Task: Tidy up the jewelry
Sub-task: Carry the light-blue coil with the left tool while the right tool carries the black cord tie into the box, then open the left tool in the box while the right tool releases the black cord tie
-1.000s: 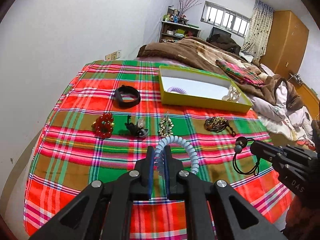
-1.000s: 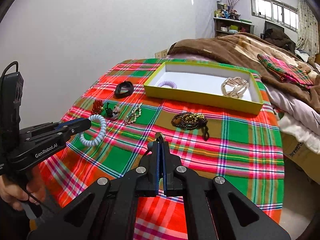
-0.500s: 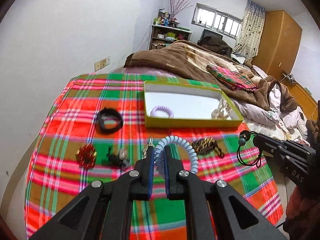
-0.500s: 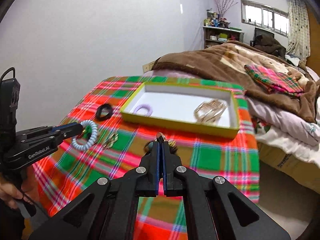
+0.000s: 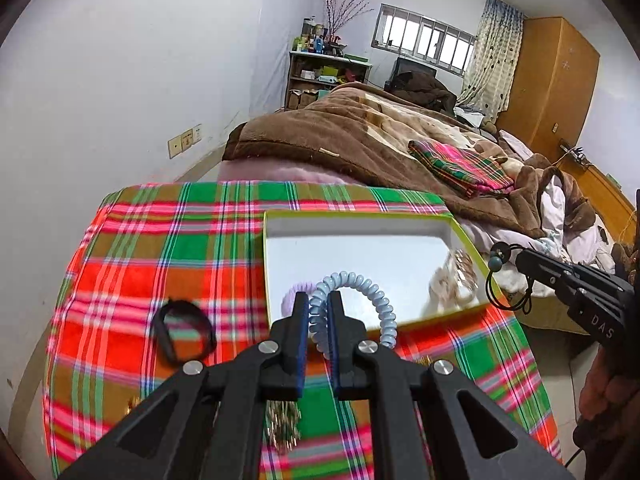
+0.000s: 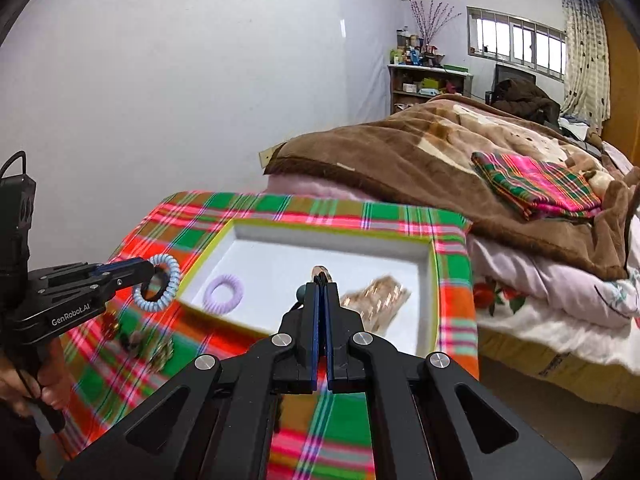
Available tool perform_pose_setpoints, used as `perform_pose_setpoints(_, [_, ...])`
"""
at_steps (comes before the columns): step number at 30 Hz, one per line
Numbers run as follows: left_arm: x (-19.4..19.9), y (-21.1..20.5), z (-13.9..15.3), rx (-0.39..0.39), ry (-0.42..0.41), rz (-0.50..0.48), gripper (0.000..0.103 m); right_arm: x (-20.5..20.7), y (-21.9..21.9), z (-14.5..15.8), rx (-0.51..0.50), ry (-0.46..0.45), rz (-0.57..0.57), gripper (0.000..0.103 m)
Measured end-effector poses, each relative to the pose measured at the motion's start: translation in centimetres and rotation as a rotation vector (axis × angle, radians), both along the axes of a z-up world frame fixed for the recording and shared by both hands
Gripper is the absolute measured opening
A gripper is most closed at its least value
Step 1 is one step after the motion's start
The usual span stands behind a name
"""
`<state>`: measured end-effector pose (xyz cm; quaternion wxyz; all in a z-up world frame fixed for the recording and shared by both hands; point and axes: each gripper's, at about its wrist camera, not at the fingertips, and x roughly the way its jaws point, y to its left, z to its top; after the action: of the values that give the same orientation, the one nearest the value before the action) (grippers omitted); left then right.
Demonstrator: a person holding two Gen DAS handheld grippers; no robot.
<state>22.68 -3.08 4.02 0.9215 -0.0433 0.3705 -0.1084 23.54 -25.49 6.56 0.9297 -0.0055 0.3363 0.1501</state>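
While motion blur smears the gold chain piece inside the green-rimmed tray, its links are hard to make out. Most of the thin black beaded cord hides behind the right gripper, whose jaws are clamped together on it. Over the plaid cloth, the left gripper pinches a pale blue ribbed spiral coil. A lilac coil ring lies on the tray's smooth white floor

Home bedroom: bed w/ brown blanket, wood wardrobe, curtained window, cluttered shelf, plaid cloth on the near end.
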Motion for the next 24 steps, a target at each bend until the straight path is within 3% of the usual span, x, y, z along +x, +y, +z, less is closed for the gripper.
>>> perform_pose_setpoints(15, [9.0, -0.7, -4.2, 0.035, 0.087, 0.006, 0.009, 9.5, -2.5, -4.8, -0.01, 0.108, -0.055, 0.002])
perform_pose_setpoints(24, [10.7, -0.8, -6.7, 0.064, 0.145, 0.011, 0.01, 11.7, -3.9, -7.1, -0.028, 0.17, -0.092, 0.002])
